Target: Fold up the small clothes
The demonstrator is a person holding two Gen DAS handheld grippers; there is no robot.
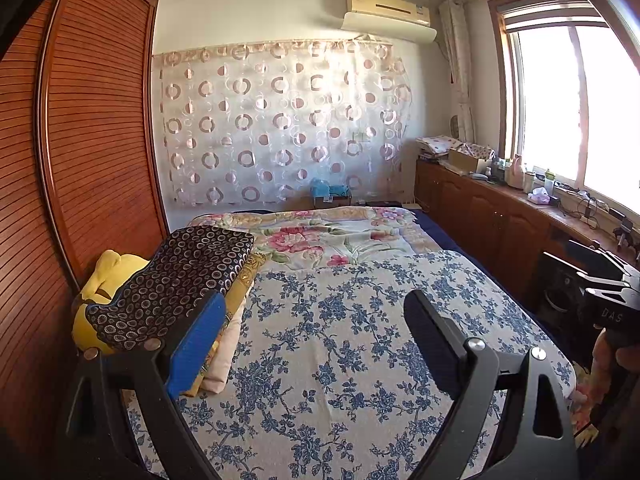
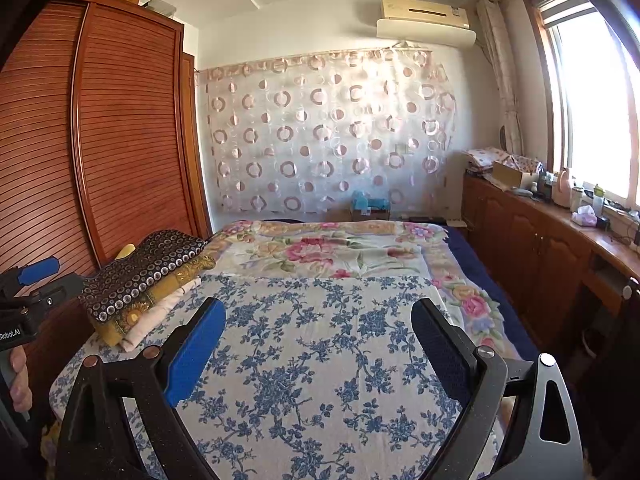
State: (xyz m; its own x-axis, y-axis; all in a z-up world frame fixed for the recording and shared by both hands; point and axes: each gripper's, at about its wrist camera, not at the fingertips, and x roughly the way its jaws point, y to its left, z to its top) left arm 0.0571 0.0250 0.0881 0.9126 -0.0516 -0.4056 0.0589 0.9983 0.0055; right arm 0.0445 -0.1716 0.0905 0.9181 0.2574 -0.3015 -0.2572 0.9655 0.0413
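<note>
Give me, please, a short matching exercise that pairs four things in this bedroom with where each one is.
Things:
1. dark ring-patterned cloth
2. air conditioner
3. blue floral sheet
4. circle-patterned curtain

Places:
A. spread on the near part of the bed
B. high on the far wall
C. top of the folded pile beside the wardrobe
D. hanging on the far wall behind the bed

Pairs: 1-C, 2-B, 3-A, 4-D
</note>
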